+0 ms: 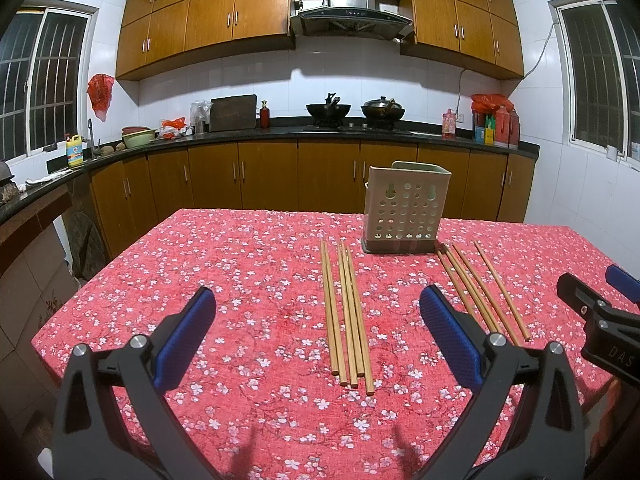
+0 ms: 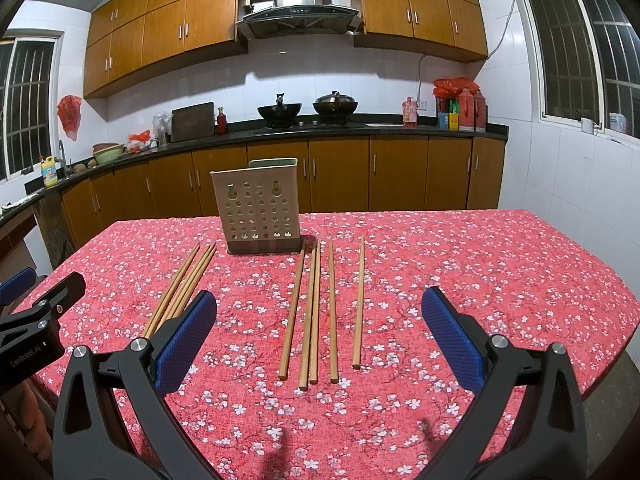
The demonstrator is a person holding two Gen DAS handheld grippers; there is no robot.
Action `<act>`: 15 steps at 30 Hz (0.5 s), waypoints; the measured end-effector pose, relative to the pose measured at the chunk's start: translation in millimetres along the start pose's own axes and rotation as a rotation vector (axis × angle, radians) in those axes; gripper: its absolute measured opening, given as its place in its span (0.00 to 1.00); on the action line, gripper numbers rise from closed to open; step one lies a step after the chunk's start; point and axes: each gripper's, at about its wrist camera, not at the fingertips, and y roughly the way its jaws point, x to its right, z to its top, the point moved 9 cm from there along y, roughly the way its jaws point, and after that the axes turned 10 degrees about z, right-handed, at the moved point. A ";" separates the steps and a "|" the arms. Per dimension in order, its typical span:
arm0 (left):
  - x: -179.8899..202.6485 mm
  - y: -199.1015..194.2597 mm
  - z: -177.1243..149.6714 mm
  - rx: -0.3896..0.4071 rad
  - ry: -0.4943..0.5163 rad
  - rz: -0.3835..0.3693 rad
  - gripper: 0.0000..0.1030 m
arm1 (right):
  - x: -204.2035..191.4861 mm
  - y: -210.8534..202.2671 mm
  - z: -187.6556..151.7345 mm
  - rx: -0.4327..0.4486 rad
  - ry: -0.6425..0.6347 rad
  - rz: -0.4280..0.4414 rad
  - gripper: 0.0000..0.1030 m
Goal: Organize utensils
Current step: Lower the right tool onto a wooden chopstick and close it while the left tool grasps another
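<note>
Two groups of wooden chopsticks lie on the red floral tablecloth [image 1: 240, 272]. The left group [image 1: 347, 316] lies between the wide-apart fingers of my left gripper [image 1: 318, 300], which hovers open and empty above the near table. The right group [image 2: 320, 312] lies spread out ahead of my right gripper [image 2: 320, 304], also open and empty. A beige perforated utensil holder [image 1: 404, 216] stands upright behind both groups, also seen as the holder [image 2: 258, 208] in the right wrist view. The left group [image 2: 180, 288] appears partly hidden behind my right gripper's left finger.
The table's near edge and right edge [image 2: 624, 320] drop to the floor. Beyond the table runs a kitchen counter [image 1: 280, 128] with woks, bottles, bowls and a chopping board, over wooden cabinets. Windows flank both sides. The other gripper shows at each view's edge.
</note>
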 end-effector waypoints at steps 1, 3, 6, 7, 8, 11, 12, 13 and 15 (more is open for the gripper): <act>0.0 -0.1 -0.1 -0.001 0.000 0.000 0.96 | -0.1 -0.2 -0.1 0.000 0.000 0.000 0.98; -0.2 0.0 -0.2 -0.002 -0.001 0.001 0.96 | -0.2 -0.3 -0.1 -0.002 -0.001 0.000 0.98; -1.8 1.9 -1.1 -0.014 -0.005 0.003 0.96 | 1.1 0.9 -1.2 -0.011 0.011 0.010 0.98; -1.4 3.8 -2.1 -0.022 -0.006 0.007 0.96 | 3.0 2.3 -2.2 -0.020 0.021 0.013 0.98; -4.1 8.5 -4.2 -0.032 -0.008 0.012 0.96 | 6.4 4.4 -3.1 -0.031 0.035 0.013 0.98; -4.6 27.1 -7.1 -0.074 -0.012 0.030 0.96 | 23.5 17.4 -10.8 -0.069 0.089 -0.007 0.97; -6.8 32.1 -9.0 -0.093 -0.013 0.036 0.96 | 29.7 19.5 -11.4 -0.080 0.101 -0.013 0.92; -10.5 37.4 -12.1 -0.113 -0.015 0.041 0.96 | 38.6 25.7 -13.5 -0.101 0.118 -0.027 0.89; -15.0 42.8 -16.6 -0.144 -0.019 0.048 0.96 | 51.6 39.5 -19.7 -0.153 0.132 -0.054 0.76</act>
